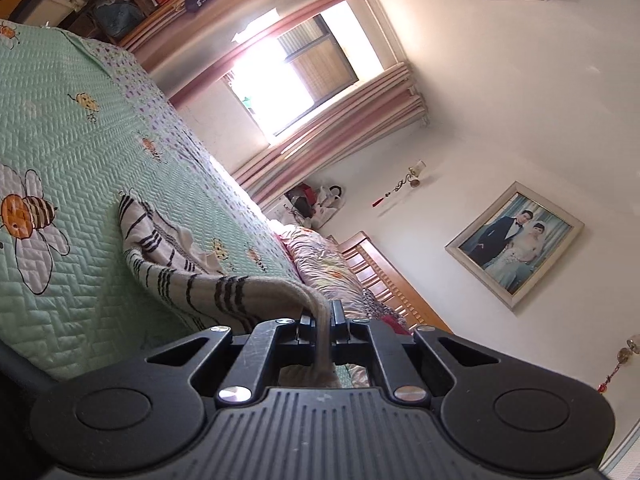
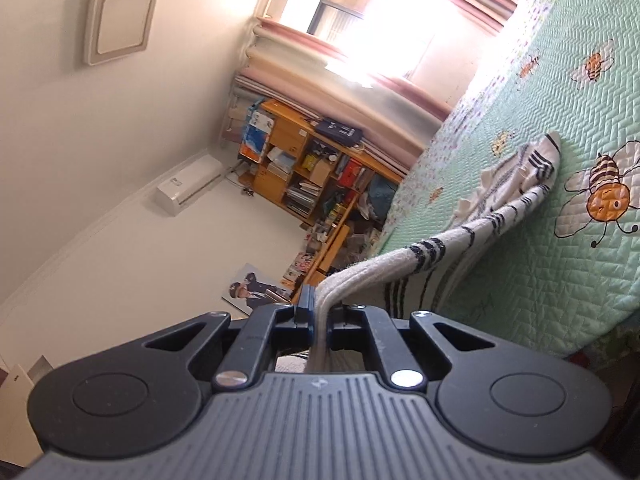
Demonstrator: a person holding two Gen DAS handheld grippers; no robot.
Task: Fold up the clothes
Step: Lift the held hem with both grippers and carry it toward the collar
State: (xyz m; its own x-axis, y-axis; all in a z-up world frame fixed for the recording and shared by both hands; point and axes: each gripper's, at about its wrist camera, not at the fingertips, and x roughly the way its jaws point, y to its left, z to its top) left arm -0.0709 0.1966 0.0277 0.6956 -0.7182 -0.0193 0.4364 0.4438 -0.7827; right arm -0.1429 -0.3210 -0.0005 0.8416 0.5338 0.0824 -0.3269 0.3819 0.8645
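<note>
Cloth, quilting and matt plastic

The sweater (image 1: 180,256) is a soft, fuzzy knit, cream with dark stripes, its thick hem pinched in each gripper. The quilt (image 1: 80,152) on the bed is stitched green cloth with a faint sheen and a raised herringbone pattern. The left gripper (image 1: 322,314) and right gripper (image 2: 318,304) are matt black plastic, scuffed on the links, with shiny metal pivot pins and a ribbed grey housing. The headboard (image 1: 384,276) and shelf (image 2: 304,160) are glossy varnished wood.
</note>
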